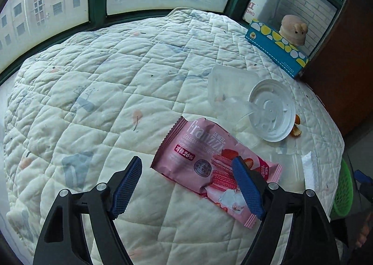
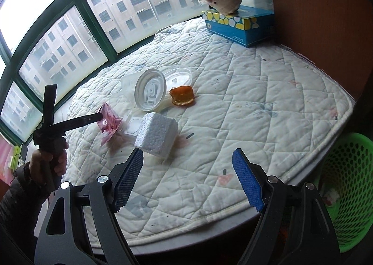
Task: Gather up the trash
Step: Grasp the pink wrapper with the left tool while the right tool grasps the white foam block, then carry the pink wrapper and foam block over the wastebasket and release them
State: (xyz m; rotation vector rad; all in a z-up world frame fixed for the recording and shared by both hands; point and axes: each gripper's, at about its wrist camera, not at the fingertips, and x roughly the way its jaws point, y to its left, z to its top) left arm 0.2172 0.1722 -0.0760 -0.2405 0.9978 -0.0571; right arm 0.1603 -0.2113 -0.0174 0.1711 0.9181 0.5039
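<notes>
On quilted pad (image 1: 116, 78), glossy pink wrapper (image 1: 200, 148), foam block (image 2: 157, 135)

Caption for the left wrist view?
Open left gripper over a pink Franzzi wafer wrapper on the quilted pad.

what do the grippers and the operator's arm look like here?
Both the left gripper and the right gripper have black angular frames, silver pivot bolts and blue ribbed pads on the jaws. No cables visible. The hand wears a dark quilted sleeve.
</notes>
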